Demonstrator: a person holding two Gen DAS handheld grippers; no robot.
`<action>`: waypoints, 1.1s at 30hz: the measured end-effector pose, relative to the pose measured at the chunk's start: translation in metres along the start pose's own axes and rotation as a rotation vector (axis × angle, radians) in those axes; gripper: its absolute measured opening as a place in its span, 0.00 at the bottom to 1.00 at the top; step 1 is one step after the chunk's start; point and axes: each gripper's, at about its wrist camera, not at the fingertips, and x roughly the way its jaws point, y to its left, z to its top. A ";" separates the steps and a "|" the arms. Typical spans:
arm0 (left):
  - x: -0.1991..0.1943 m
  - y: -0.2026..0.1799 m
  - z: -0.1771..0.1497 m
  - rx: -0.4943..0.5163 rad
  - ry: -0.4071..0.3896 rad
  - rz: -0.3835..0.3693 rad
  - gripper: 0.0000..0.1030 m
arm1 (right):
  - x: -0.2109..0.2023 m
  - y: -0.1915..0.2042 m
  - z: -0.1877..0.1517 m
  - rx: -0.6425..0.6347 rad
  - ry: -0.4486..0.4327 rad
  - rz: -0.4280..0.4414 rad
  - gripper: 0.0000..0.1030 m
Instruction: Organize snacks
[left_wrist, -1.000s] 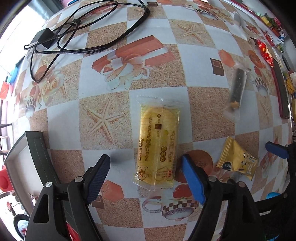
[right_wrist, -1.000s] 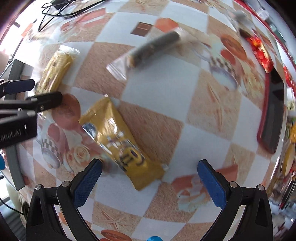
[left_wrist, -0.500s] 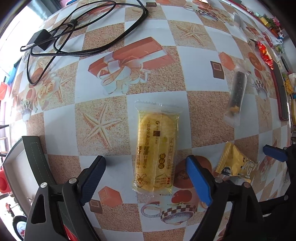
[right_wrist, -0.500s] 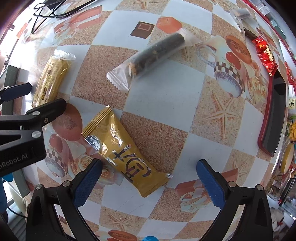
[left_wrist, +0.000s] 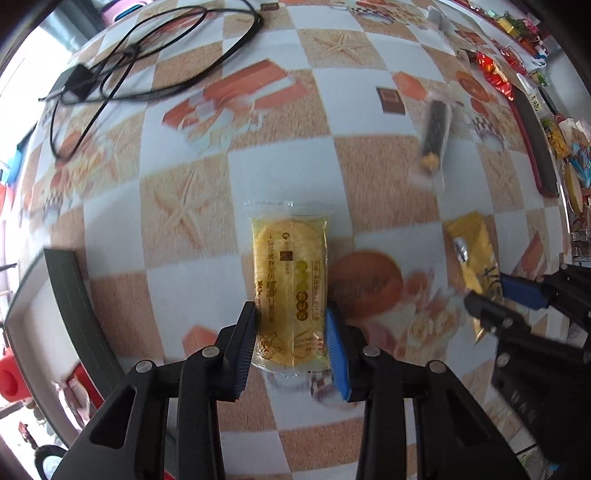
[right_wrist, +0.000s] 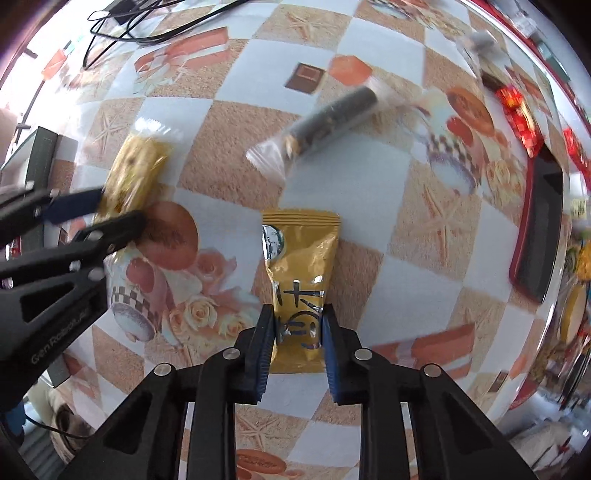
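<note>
A yellow cracker pack (left_wrist: 290, 284) in clear wrap lies on the patterned tablecloth. My left gripper (left_wrist: 291, 325) is shut on its near end, one pad on each long side. A gold foil snack packet (right_wrist: 300, 280) lies to the right. My right gripper (right_wrist: 298, 325) is shut on its near half. The gold packet (left_wrist: 474, 258) and the right gripper (left_wrist: 495, 295) also show at the right of the left wrist view. A dark roll snack (right_wrist: 332, 114) in clear wrap lies farther back on the table, apart from both grippers.
A dark green box (left_wrist: 70, 295) stands at the left table edge. A black cable and charger (left_wrist: 122, 70) lie at the far left. A red-rimmed dark tray (right_wrist: 539, 236) and red wrapped sweets (right_wrist: 517, 110) sit at the right edge.
Both grippers went from wide open to shut. The left closed on the yellow cracker pack, the right on the gold packet, which now points straight ahead between the fingers.
</note>
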 end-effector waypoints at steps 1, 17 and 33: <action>0.000 0.000 -0.007 -0.005 -0.001 0.000 0.38 | 0.000 -0.001 -0.002 0.020 0.002 0.007 0.25; 0.004 -0.005 -0.096 0.002 0.054 -0.010 0.39 | 0.007 0.026 -0.052 0.146 0.037 0.033 0.25; -0.002 -0.010 -0.138 0.052 0.030 -0.008 0.39 | 0.016 0.049 -0.035 0.129 0.074 -0.017 0.25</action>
